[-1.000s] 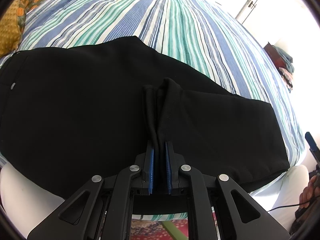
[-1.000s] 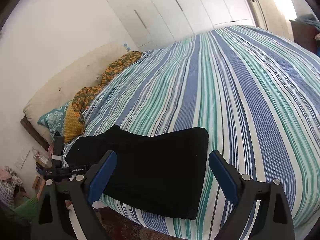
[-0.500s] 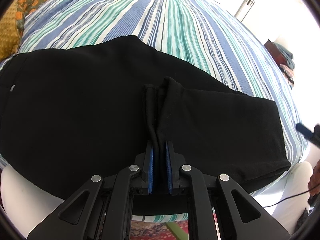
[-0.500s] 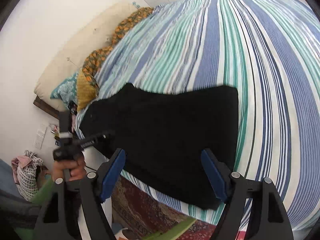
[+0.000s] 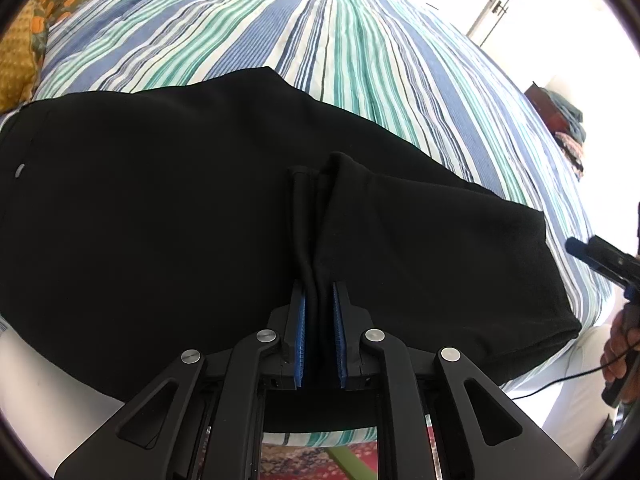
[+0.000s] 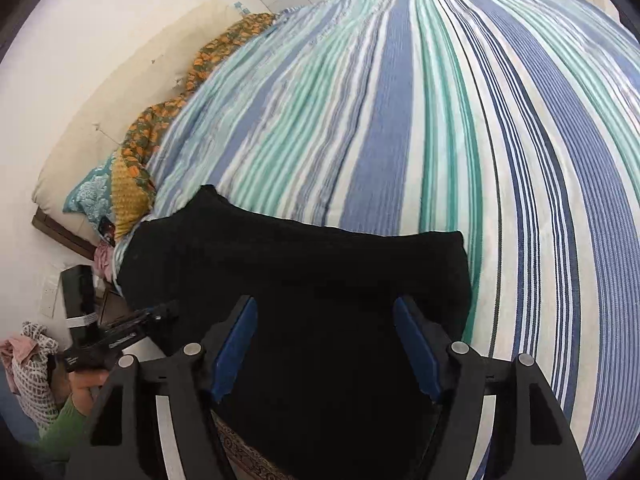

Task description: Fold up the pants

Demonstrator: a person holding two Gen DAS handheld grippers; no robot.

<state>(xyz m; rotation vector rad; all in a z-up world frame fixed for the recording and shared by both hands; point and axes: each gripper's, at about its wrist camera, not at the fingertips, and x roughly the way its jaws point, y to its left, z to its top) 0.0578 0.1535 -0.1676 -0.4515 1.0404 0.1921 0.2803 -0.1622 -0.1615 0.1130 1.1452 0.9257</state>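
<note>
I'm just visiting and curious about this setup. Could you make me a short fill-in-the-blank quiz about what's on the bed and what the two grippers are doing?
1. The pants lying on the striped bedspread are ____ in colour.
2. The left gripper is shut on a bunched fold of the ____.
3. The pads of the right gripper are ____ in colour.

Missing words: black; pants; blue

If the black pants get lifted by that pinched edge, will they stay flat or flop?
Likely flop: the black pants bunch into soft ridges where the left gripper pinches them. They also drape over the edge of the striped bed, so they seem limp. Probably not slippery; the cloth looks matte.
</note>
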